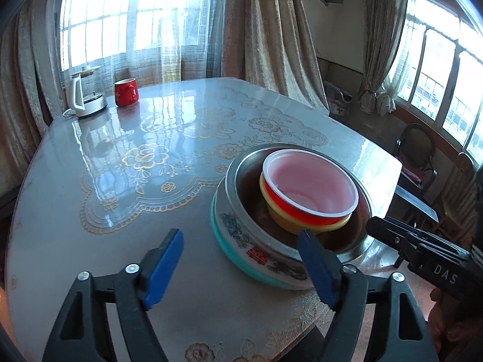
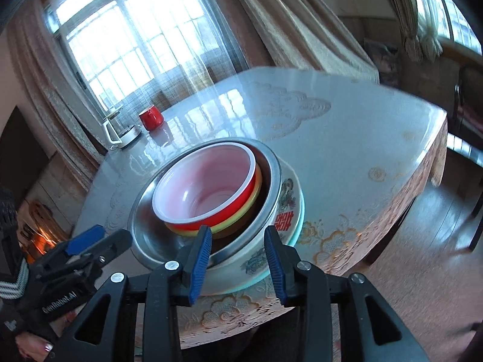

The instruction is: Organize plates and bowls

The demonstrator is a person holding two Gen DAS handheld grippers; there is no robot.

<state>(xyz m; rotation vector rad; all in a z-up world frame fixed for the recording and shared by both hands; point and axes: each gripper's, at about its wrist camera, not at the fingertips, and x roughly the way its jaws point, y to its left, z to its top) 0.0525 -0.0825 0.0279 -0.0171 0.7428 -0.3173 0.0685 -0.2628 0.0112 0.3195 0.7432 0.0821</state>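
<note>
Both tongs, left tongs (image 1: 241, 264) and right tongs (image 2: 238, 259), released; yellow bowl (image 1: 280, 217) mostly hidden under red bowl (image 1: 311, 190).

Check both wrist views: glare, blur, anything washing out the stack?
Left wrist view: sharp; windows blown out, streaky glare on the glossy table, red bowl and metal basin read cleanly. Right wrist view: motion blur smears the floor and table edge, window overexposed, stack still legible. Heavy fisheye bending in both.
</note>
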